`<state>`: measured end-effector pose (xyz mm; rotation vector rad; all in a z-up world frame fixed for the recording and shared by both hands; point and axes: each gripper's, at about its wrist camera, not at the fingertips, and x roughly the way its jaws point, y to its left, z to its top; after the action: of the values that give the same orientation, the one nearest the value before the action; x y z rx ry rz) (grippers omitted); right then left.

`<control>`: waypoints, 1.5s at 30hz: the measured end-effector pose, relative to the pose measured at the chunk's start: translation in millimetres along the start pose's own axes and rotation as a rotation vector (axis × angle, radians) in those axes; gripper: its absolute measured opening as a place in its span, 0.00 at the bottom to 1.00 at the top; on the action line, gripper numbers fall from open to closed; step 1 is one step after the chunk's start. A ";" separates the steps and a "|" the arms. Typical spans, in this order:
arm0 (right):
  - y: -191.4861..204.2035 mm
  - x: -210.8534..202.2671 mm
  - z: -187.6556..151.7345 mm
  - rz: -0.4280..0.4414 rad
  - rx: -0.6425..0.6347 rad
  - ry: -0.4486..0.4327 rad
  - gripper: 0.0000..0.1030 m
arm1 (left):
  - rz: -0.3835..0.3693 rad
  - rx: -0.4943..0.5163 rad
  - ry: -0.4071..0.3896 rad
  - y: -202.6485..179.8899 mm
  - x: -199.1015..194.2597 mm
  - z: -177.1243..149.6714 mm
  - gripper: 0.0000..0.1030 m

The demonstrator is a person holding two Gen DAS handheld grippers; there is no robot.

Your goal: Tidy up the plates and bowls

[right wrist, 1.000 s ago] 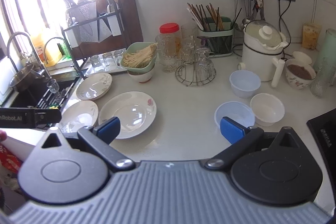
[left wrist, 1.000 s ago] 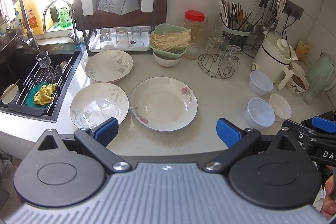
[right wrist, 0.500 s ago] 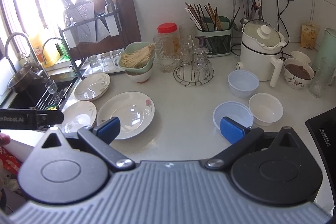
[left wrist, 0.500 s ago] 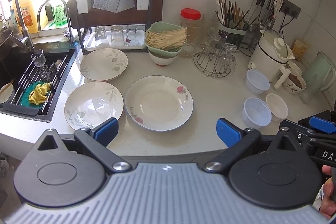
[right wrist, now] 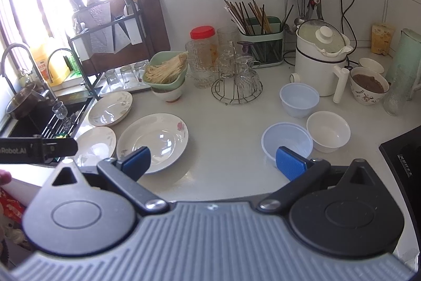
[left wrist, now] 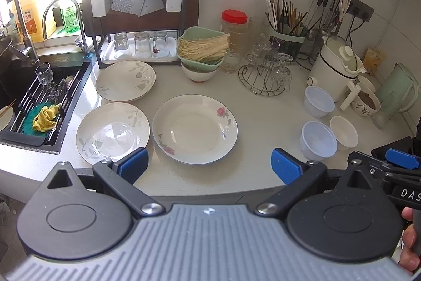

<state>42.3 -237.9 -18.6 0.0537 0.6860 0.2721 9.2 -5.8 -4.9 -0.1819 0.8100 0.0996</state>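
Note:
Three white plates lie on the counter: a rose-patterned plate (left wrist: 194, 128) in the middle, a leaf-patterned plate (left wrist: 113, 132) to its left and another leaf-patterned plate (left wrist: 125, 80) behind that. Three small bowls stand at the right: a translucent bowl (left wrist: 318, 140), a second translucent bowl (left wrist: 319, 101) behind it and a white bowl (left wrist: 343, 132). My left gripper (left wrist: 209, 166) is open and empty above the counter's front edge, near the rose plate. My right gripper (right wrist: 213, 161) is open and empty, between the rose plate (right wrist: 152, 142) and the near translucent bowl (right wrist: 286, 142).
A sink (left wrist: 34, 102) with a rack, a glass and a yellow cloth is at the left. A dish rack (left wrist: 139, 17) with glasses, a green bowl of noodles (left wrist: 202, 50), a glass stand (left wrist: 265, 78), a white cooker (left wrist: 334, 70) and a black stove (right wrist: 402, 157) line the back and right.
Both grippers have shifted slightly; the counter items sit a little lower and left in the views. Both stay open and empty. Nothing on the counter has moved.

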 end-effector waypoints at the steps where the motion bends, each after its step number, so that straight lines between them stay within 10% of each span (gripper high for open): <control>1: 0.2 0.1 0.0 0.000 0.002 0.000 1.00 | -0.001 0.000 0.001 0.0 0.2 0.1 0.98; 45: -10.7 15.7 -3.9 0.079 -0.027 -0.034 1.00 | 0.087 -0.066 -0.011 -14.7 17.8 -2.5 0.98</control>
<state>54.0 -244.3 -32.8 0.0599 0.6474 0.3552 21.9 -20.4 -17.7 -0.2078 0.8040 0.2094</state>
